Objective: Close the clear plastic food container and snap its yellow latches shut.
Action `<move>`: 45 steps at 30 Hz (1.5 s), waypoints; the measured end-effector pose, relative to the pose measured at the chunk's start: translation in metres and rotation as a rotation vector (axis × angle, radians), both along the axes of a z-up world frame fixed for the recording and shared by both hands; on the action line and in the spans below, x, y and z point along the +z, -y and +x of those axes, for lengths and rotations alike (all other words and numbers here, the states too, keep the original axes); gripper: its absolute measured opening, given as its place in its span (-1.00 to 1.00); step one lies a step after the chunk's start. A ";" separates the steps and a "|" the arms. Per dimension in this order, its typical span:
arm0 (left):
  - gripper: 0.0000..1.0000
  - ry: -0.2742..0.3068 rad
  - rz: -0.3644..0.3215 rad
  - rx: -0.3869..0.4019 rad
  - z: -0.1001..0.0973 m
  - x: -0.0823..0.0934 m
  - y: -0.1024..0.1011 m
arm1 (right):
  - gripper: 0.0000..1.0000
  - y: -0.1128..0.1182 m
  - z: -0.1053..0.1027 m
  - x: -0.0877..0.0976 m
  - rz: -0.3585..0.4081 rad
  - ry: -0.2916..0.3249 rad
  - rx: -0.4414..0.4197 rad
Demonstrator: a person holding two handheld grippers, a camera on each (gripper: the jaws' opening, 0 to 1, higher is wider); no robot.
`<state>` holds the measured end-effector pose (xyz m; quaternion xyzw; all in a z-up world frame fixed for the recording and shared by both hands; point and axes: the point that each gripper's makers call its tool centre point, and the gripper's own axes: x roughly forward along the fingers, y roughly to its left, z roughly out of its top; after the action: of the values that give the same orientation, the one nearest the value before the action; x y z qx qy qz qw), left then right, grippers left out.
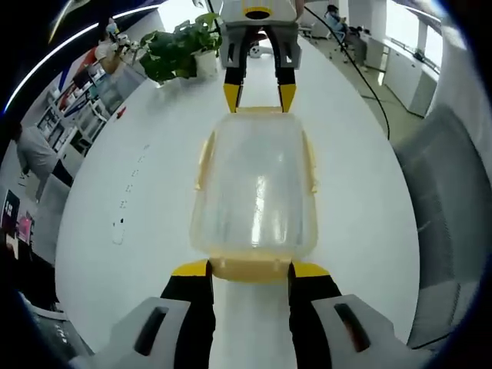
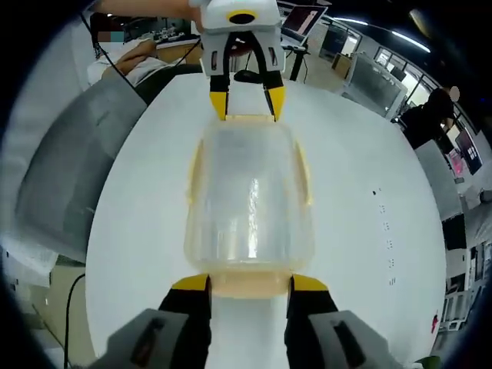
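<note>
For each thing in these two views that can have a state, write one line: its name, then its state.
Clear container: lid on, upright on the white table.
Near-end yellow latch: between the left gripper's tips.
Far-end yellow latch: at the right gripper's tips.
Left gripper: open, straddling its latch.
Right gripper: open, straddling its latch.
Potted plant: upright.

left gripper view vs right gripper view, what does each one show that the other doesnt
Left gripper view: a potted plant at the far edge of the white table, shelving beyond it, and the right gripper at the container's far end.

Right gripper view: a person's arm resting past the table's far edge, and the left gripper opposite.

Both: the clear plastic container with yellow latches, lengthwise between the two grippers, each view's own jaws flanking the near end latch.
</note>
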<state>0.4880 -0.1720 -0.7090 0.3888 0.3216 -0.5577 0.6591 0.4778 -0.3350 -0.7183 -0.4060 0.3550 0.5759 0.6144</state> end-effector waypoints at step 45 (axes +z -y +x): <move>-0.27 -0.076 -0.008 -0.016 0.010 -0.029 0.008 | -0.26 0.008 0.009 -0.026 0.014 -0.081 -0.008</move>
<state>0.4975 -0.1803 -0.7379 0.3674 0.3411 -0.5784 0.6435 0.4869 -0.3430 -0.7447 -0.3764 0.3771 0.5919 0.6048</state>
